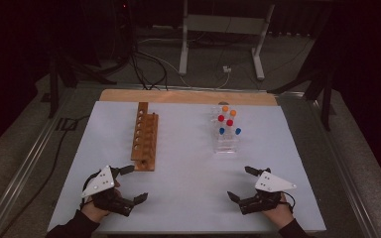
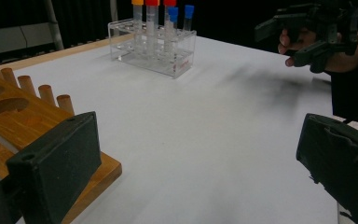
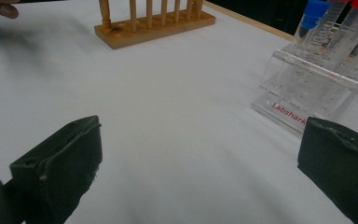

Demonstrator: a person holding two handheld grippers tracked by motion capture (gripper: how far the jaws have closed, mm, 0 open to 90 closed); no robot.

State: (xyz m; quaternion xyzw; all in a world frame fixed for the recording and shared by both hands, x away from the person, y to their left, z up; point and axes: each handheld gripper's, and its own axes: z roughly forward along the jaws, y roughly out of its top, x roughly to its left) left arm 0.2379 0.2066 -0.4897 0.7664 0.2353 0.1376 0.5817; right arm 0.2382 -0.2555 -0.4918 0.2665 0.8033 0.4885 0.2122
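Note:
A wooden tube rack (image 1: pixel 145 137) with a row of holes and pegs stands left of centre on the white table (image 1: pixel 188 168). A clear plastic rack (image 1: pixel 226 136) holds several capped tubes, orange, red and blue, right of centre. My left gripper (image 1: pixel 130 184) hovers near the front left, just below the wooden rack's near end, jaws wide open with nothing between them. My right gripper (image 1: pixel 241 183) sits at the front right, also open and empty. In the left gripper view the wooden rack (image 2: pixel 37 116) lies close on the left, the clear rack (image 2: pixel 154 46) farther off. In the right gripper view the clear rack (image 3: pixel 321 74) stands close.
A wooden strip (image 1: pixel 188 96) runs along the table's far edge. Beyond it are a desk frame's legs (image 1: pixel 221 44) and cables on the dark floor. The other hand and its gripper (image 2: pixel 314 35) show at the upper right of the left gripper view.

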